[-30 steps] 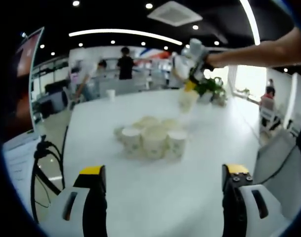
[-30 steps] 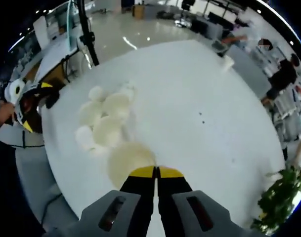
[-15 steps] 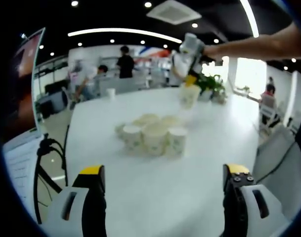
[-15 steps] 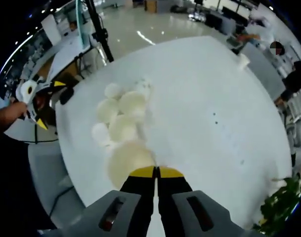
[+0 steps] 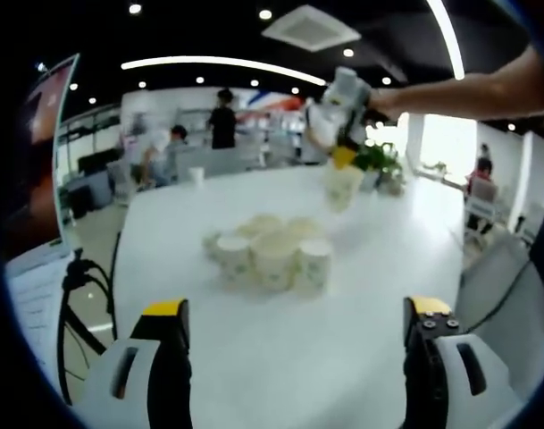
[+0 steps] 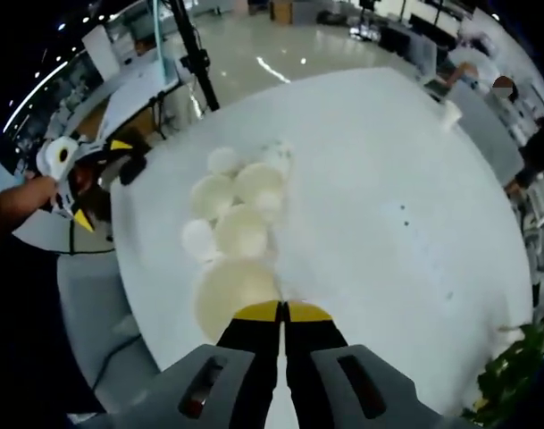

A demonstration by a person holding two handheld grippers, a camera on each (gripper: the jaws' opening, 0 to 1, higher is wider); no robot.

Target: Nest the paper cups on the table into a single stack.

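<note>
The task looks barely begun: the right claw (image 6: 282,311) is clamped on the rim of one white paper cup (image 6: 233,297), held above the round white desk (image 6: 370,259), while the cluster of loose paper cups (image 5: 267,251) stands unstacked mid-desk. The left claw (image 5: 294,313) hangs wide open, empty, on the near side.

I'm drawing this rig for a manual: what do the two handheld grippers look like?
Both match: the left gripper and the right gripper have light grey bodies with dark slots, black jaws and yellow tips. The right gripper's forearm is bare, with no sleeve visible.
</note>
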